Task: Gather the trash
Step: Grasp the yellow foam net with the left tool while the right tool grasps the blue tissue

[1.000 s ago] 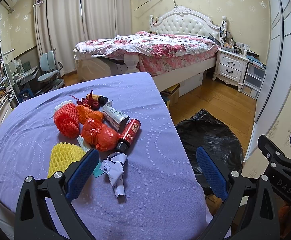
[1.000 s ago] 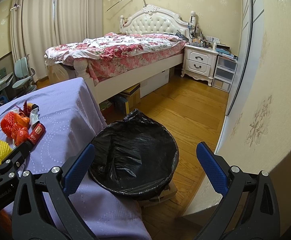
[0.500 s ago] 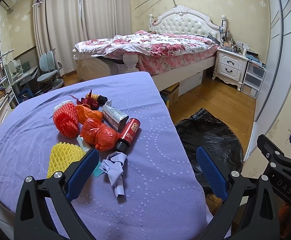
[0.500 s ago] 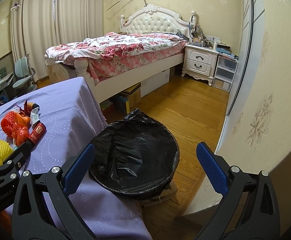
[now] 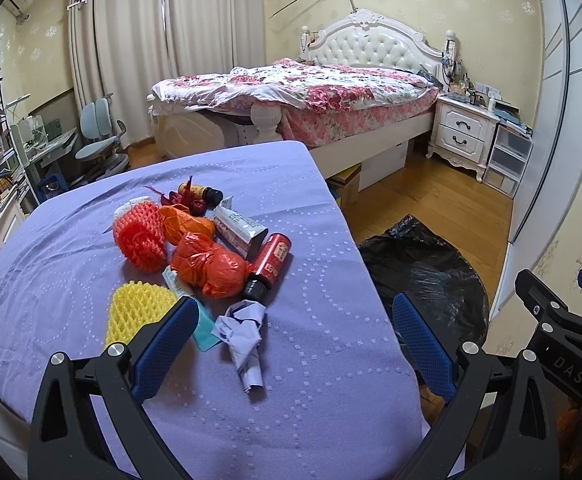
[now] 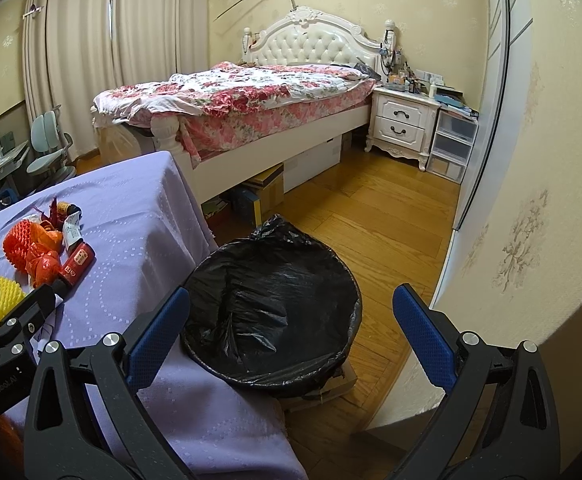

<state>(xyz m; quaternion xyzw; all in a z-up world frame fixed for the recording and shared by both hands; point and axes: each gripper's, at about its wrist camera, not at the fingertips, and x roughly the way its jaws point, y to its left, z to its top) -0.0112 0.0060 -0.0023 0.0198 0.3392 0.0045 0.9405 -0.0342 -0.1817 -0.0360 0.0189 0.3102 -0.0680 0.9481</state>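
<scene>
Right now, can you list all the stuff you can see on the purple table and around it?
Foam fruit net: 1, red-orange, left of the pile on the table.
Foam fruit net: 1, yellow, near edge of the pile.
Plastic bag: 1, orange, crumpled, pile centre.
Small bottle: 1, red with dark cap, right of the bag.
Small bottle: 1, yellow label, far end of the pile.
Tube: 1, white, behind the red bottle.
Crumpled paper: 1, pale lilac, nearest.
Trash bin: 1, black liner, on the floor right of the table.
Table: 1, purple cloth.
Bed: 1, floral cover, behind.
Left gripper: fingers open, empty.
Right gripper: fingers open, empty, above the bin.
</scene>
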